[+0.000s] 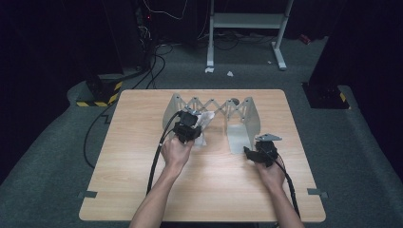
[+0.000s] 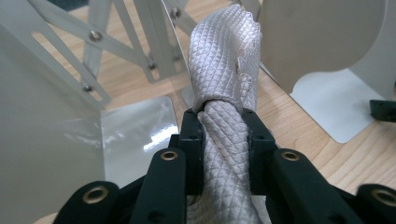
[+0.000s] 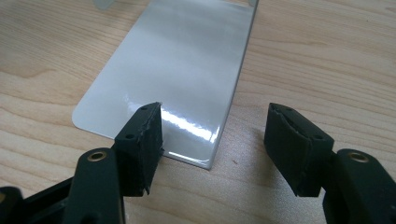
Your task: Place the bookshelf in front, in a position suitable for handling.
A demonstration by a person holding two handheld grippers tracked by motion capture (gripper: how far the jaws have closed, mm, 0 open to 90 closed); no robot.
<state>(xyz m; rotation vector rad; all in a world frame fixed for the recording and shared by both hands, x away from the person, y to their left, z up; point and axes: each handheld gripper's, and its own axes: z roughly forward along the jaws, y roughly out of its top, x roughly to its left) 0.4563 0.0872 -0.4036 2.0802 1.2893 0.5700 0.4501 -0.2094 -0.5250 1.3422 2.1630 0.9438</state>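
Under your left hand point(image 1: 177, 151), in the middle of the high view, much of the white cloth point(image 1: 203, 124) is covered by the left tool point(image 1: 186, 129), so you see just a pale patch beside it. From the left tool's own camera the cloth point(image 2: 227, 84) is a twisted, quilted-looking bundle; its lower end runs off the bottom of the frame, and how it lies below the jaws cannot be made out. That tool is clamped on the bundle, jaws drawn in against both sides. Behind it stands the grey expanding metal rack point(image 1: 216, 110), its left end plate partly blocked by your tool.

Your left forearm comes up from the bottom edge, wrist straight, tool pointing toward the rack. Your right hand point(image 1: 270, 172) sits lower right of centre, its right tool point(image 1: 258, 153) spread wide with nothing between the pads (they hover over the rack's glossy foot plate point(image 3: 173, 70) on the table point(image 1: 209, 190)).
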